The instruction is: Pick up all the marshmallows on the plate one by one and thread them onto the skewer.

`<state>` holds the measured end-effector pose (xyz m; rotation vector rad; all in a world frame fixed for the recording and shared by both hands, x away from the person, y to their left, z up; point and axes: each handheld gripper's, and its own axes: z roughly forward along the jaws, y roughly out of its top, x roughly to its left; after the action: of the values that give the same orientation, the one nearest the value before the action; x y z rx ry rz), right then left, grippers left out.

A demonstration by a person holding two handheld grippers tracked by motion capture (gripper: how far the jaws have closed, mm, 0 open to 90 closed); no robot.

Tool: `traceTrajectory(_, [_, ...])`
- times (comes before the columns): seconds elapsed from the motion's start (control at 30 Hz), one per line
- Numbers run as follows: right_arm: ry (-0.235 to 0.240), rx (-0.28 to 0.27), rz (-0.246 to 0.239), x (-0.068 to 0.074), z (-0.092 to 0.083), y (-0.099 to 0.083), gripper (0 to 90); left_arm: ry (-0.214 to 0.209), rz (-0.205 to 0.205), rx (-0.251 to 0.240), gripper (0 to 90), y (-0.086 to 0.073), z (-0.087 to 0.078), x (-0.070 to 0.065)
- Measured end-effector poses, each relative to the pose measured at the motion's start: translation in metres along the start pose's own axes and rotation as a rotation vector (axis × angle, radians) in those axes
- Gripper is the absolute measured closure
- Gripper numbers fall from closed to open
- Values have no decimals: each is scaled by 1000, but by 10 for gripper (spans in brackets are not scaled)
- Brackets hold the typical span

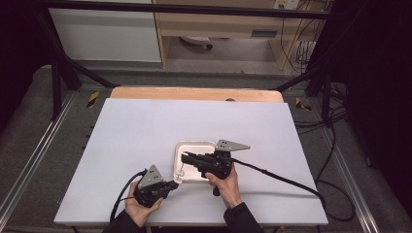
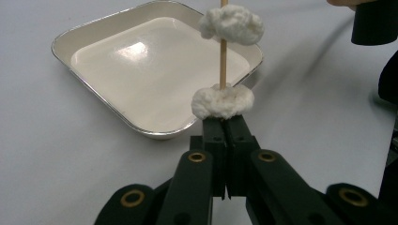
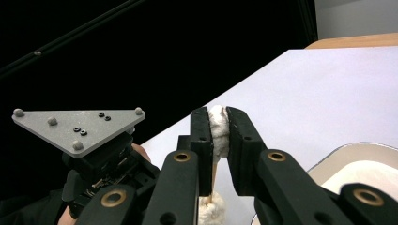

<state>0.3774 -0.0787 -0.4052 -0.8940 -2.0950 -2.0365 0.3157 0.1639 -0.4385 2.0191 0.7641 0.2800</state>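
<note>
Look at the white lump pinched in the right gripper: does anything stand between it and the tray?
Nothing visible does. The upper lump, squeezed by the right gripper, hangs above the tray edge; the skewer runs through it.

A big white table (image 1: 145, 145) holds one thing: a white tray (image 1: 192, 146) with a shiny rim (it sits near the front, a bit right of the middle). A black cable (image 1: 282, 180) lies across the right side.
</note>
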Motion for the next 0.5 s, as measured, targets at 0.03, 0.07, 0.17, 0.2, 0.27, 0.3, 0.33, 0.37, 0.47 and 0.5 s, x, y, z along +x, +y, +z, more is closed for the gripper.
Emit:
traceTrajectory(0.03, [-1, 1, 1, 0, 0, 0, 821, -1, 1, 1, 892, 1, 0, 0])
traceTrajectory(0.07, [-1, 0, 0, 0, 0, 0, 821, 2, 0, -1, 892, 1, 0, 0])
traceTrajectory(0.17, [-8, 2, -8, 0, 0, 0, 821, 3, -1, 2, 892, 1, 0, 1])
traceTrajectory(0.2, [-6, 0, -3, 0, 0, -1, 821, 2, -1, 2, 892, 1, -1, 1])
traceTrajectory(0.27, [-9, 1, -6, -1, 0, -1, 821, 2, -1, 2, 892, 1, -1, 1])
traceTrajectory(0.3, [-8, 2, -7, -1, 0, -1, 821, 5, -2, 2, 892, 1, -1, 1])
traceTrajectory(0.33, [-9, 2, -6, -1, 0, -1, 821, 4, -2, 1, 892, 1, -1, 1])
traceTrajectory(0.37, [-7, 2, -4, 0, 0, -1, 821, 5, -2, 2, 892, 1, -1, 1])
traceTrajectory(0.47, [-7, 1, -4, 0, 0, -2, 821, 13, 1, 0, 892, 1, -3, 2])
traceTrajectory(0.5, [-7, -2, -2, -1, 0, -2, 821, 17, 1, -1, 892, 1, -3, 3])
